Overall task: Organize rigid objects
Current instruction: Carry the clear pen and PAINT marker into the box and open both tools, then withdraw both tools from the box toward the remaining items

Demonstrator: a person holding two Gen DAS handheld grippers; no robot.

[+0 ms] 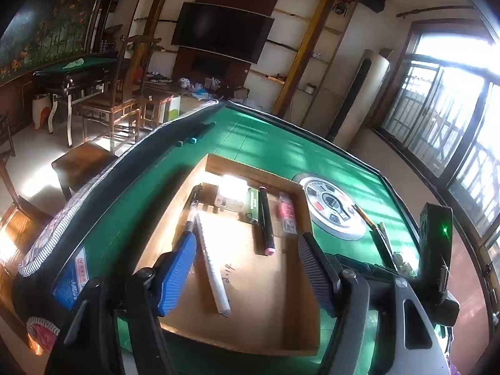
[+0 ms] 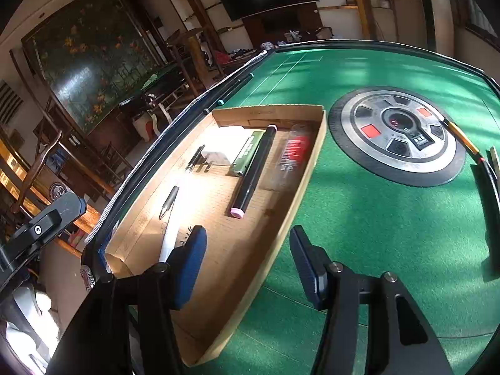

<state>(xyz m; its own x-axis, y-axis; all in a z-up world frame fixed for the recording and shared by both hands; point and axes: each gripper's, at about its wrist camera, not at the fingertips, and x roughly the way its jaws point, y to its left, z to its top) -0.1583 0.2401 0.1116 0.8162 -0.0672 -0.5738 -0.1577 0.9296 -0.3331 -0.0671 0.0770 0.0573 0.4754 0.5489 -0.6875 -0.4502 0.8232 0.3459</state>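
A shallow cardboard tray (image 1: 290,337) (image 2: 318,131) lies on the green table. In it lie a white pen (image 1: 212,268) (image 2: 168,234), a black marker with a pink cap (image 1: 265,218) (image 2: 253,172), a green tube (image 1: 253,203) (image 2: 247,153), a clear case with red contents (image 1: 287,215) (image 2: 293,153) and a white block (image 1: 231,193) (image 2: 222,147). My left gripper (image 1: 247,268) is open and empty above the tray. My right gripper (image 2: 250,259) is open and empty over the tray's right wall.
Two teal-capped black markers (image 1: 197,132) (image 2: 231,90) lie by the table's far left rim. A round metal dial (image 1: 334,209) (image 2: 397,134) sits in the table's middle. An orange pencil (image 2: 462,139) and dark sticks lie right of it. Chairs and stools stand left.
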